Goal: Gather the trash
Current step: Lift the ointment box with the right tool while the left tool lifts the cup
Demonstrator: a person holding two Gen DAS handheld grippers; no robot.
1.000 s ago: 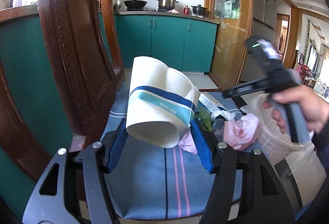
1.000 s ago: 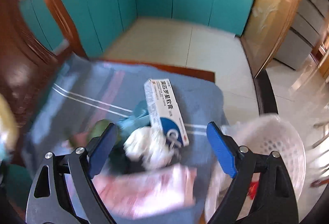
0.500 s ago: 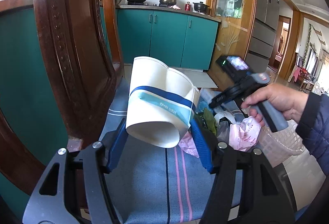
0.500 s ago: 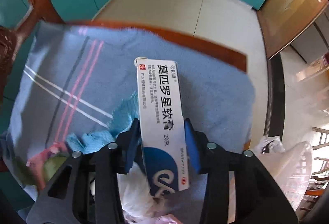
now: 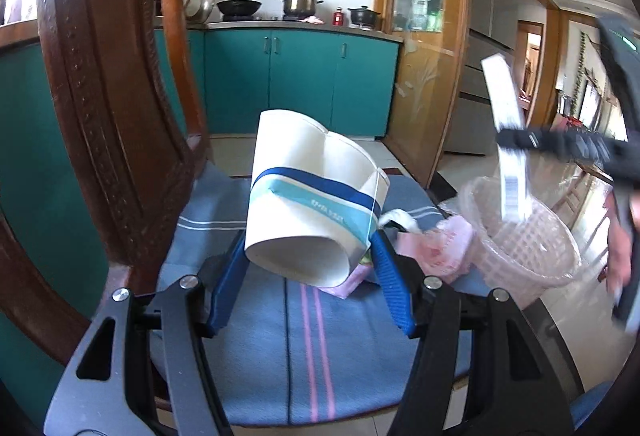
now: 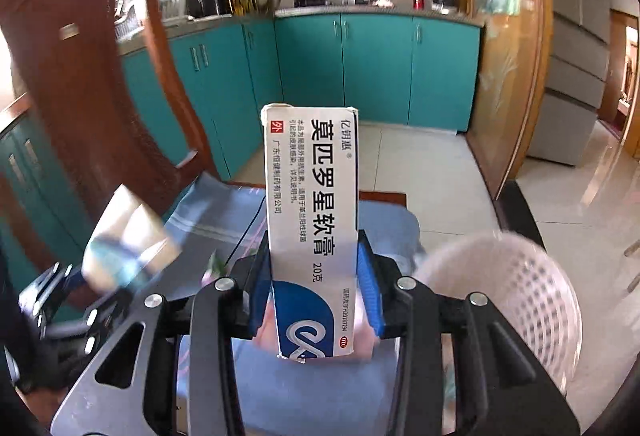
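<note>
A: While the left wrist view is up, what does it show of the job?

B: The left claw (image 5: 310,268) grips a squashed paper cup (image 5: 316,203), white with a blue band, held above the blue striped cushion (image 5: 320,348) of a wooden chair (image 5: 104,83). So the cup is picked up but not yet binned. To the right stands the pink plastic waste basket (image 5: 524,248); just above its rim the ointment box (image 5: 508,139) hangs upright from the right claw (image 5: 520,137), blurred. Crumpled pink paper (image 5: 444,248) and a white wad (image 5: 396,218) lie on the cushion beside the basket, so I judge more trash is left.

A: And in the right wrist view?

B: There the right claw (image 6: 316,288) is closing on the box (image 6: 312,232), blue pads (image 6: 370,288) pressing its sides, the printed face toward the camera. The basket (image 6: 520,300) sits low right, near but not under the box as far as this angle tells. The left claw and its cup (image 6: 128,236) blur at the left.

A: Progress, then?

B: Two pieces in hand, neither dropped in; I cannot see inside the basket well enough to say what it holds. Loose scraps remain on the cushion.
</note>
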